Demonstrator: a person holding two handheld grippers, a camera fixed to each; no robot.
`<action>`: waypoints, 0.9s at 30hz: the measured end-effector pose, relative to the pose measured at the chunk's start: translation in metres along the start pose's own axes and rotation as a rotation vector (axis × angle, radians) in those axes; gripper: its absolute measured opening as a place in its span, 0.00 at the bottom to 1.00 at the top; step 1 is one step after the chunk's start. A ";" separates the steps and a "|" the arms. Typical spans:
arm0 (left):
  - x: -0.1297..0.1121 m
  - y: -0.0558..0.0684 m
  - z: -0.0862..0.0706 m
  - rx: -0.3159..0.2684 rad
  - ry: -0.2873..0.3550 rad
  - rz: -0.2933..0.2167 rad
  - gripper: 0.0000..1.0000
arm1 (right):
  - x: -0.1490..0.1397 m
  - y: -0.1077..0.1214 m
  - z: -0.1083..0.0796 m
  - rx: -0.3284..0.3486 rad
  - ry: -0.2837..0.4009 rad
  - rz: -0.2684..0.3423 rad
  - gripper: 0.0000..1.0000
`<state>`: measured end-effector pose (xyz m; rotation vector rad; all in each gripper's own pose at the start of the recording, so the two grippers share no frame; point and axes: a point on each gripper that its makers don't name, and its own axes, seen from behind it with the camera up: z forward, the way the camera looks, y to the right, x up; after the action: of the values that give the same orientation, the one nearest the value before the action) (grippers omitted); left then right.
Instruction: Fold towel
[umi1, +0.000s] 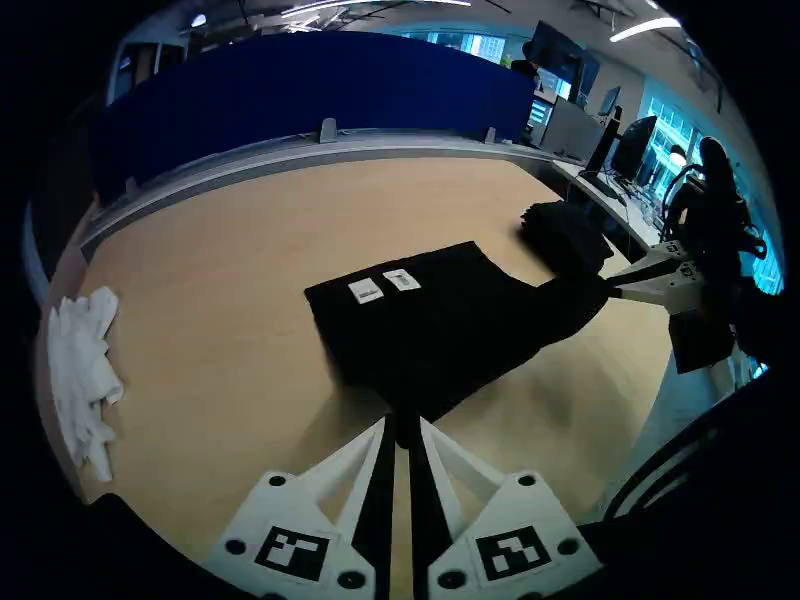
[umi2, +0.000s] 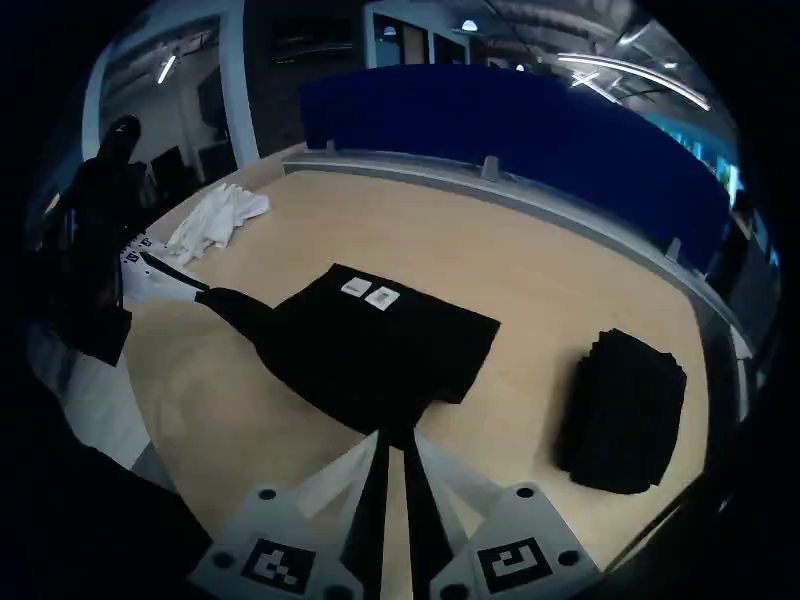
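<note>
Your left gripper (umi1: 405, 428) and right gripper (umi2: 392, 437) each clench a corner of the black towel (umi1: 440, 320) on the table (umi1: 220, 280). White cloths (umi1: 80, 370) and what looks like a folded black stack (umi2: 625, 410) flank it.

Open-plan office. Broad light-wood desk (umi1: 200, 300) with a curved far edge, bounded by a pale grey rail (umi1: 300, 150) and, behind that, a long dark blue partition screen (umi1: 300, 90) on small grey feet. Beyond the desk's right end in the left gripper view, a row of dark computer monitors (umi1: 630, 145) on a neighbouring worktop, backed by bright bluish windows (umi1: 665, 110). Overhead, long white ceiling strip lights (umi1: 645, 28). In the right gripper view, a white wall pillar (umi2: 232, 90) left of the screen, dark glazed panels (umi2: 400, 40) beside it, pale floor (umi2: 90, 400) below the desk's near edge.
</note>
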<state>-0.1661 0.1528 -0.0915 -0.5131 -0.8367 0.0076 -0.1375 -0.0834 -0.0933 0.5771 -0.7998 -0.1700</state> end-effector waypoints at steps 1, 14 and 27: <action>0.000 0.000 0.001 0.000 -0.002 -0.002 0.09 | 0.000 0.000 0.000 0.001 -0.001 0.002 0.10; 0.017 -0.006 0.010 0.011 -0.004 0.000 0.09 | 0.011 0.006 0.012 0.006 0.001 0.008 0.10; 0.056 -0.036 0.044 0.041 -0.012 0.040 0.09 | 0.042 0.043 0.050 -0.020 0.018 0.046 0.10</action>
<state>-0.1662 0.1511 -0.0119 -0.4911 -0.8364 0.0642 -0.1478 -0.0839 -0.0157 0.5402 -0.7926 -0.1307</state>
